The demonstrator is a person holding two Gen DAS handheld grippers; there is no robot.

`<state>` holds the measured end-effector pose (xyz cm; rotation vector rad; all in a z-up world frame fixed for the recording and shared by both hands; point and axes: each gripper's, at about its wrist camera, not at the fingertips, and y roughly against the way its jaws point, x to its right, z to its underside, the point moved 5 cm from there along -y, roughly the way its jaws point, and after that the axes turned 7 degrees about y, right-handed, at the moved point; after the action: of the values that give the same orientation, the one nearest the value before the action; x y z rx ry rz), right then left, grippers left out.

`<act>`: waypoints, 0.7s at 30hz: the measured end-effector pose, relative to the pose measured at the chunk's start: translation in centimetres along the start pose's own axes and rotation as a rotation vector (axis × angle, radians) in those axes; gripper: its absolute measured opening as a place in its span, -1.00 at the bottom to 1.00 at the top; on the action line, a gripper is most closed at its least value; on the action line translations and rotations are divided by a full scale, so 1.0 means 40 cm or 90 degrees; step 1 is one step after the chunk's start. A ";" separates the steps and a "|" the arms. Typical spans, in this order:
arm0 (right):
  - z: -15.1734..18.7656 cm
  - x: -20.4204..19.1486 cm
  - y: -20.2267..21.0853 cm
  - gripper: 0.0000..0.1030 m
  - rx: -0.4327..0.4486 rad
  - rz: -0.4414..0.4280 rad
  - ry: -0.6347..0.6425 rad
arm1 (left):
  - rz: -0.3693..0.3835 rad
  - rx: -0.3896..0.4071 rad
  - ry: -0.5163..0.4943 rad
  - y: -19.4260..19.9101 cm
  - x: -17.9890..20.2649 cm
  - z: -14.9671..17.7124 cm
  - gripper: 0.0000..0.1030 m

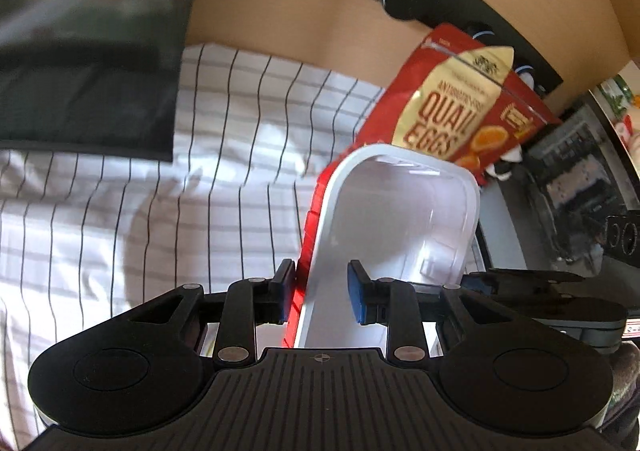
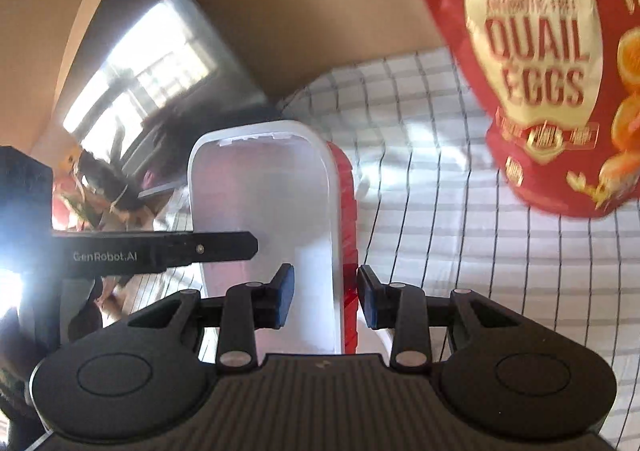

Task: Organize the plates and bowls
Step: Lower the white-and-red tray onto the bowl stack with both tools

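A white rectangular dish with red ribbed outer walls (image 1: 392, 219) is held above the striped cloth. My left gripper (image 1: 322, 291) straddles its left wall; the pads stand a little apart from it, so the grip is unclear. In the right wrist view the same dish (image 2: 272, 219) runs forward between the fingers. My right gripper (image 2: 325, 297) straddles its right wall, the jaws part-open around the rim with gaps showing. The other gripper's black finger (image 2: 160, 249) reaches in from the left.
A red "Quail Eggs" bag (image 1: 452, 107) stands just beyond the dish, large in the right wrist view (image 2: 552, 71). A white cloth with dark stripes (image 1: 140, 219) covers the table. A black panel with knobs (image 1: 420, 3) is on the wooden wall. A dark appliance (image 1: 576, 191) stands at right.
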<state>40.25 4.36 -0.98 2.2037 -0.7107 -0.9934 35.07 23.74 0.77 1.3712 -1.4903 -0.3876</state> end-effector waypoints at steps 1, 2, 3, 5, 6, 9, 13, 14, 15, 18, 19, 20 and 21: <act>0.012 -0.002 -0.011 -0.33 -0.014 -0.002 -0.007 | 0.002 -0.008 0.003 0.001 -0.011 0.016 -0.41; 0.026 -0.003 -0.025 -0.32 -0.028 -0.004 -0.015 | 0.002 -0.022 0.009 -0.003 -0.024 0.033 -0.41; 0.041 -0.003 -0.040 -0.32 -0.044 -0.006 -0.023 | 0.002 -0.034 0.012 -0.008 -0.035 0.047 -0.41; 0.071 -0.009 -0.046 -0.32 -0.062 -0.003 -0.030 | 0.002 -0.061 0.018 -0.036 -0.060 0.079 -0.41; 0.083 -0.006 -0.060 -0.32 -0.071 0.004 -0.036 | 0.001 -0.077 0.024 -0.050 -0.070 0.094 -0.41; 0.109 0.004 -0.089 -0.31 -0.089 0.030 -0.049 | 0.007 -0.116 0.033 -0.089 -0.093 0.135 -0.41; 0.143 0.009 -0.116 -0.31 -0.109 0.039 -0.060 | 0.001 -0.141 0.046 -0.125 -0.121 0.163 -0.41; 0.145 0.012 -0.126 -0.31 -0.111 0.040 -0.061 | 0.001 -0.141 0.049 -0.130 -0.128 0.164 -0.42; 0.144 0.017 -0.138 -0.31 -0.115 0.039 -0.065 | 0.001 -0.141 0.054 -0.136 -0.136 0.163 -0.42; 0.146 0.019 -0.149 -0.31 -0.128 0.039 -0.086 | 0.009 -0.145 0.083 -0.131 -0.151 0.156 -0.43; 0.144 0.016 -0.145 -0.31 -0.126 0.043 -0.082 | 0.020 -0.141 0.086 -0.116 -0.144 0.150 -0.42; 0.141 0.008 -0.134 -0.30 -0.122 0.046 -0.070 | 0.029 -0.134 0.079 -0.100 -0.130 0.141 -0.40; 0.137 0.000 -0.122 -0.30 -0.120 0.041 -0.061 | 0.036 -0.126 0.066 -0.077 -0.116 0.137 -0.40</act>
<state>36.99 5.92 -7.38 1.9703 -0.6967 -1.0921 31.42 24.75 -6.04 1.1727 -1.3636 -0.4108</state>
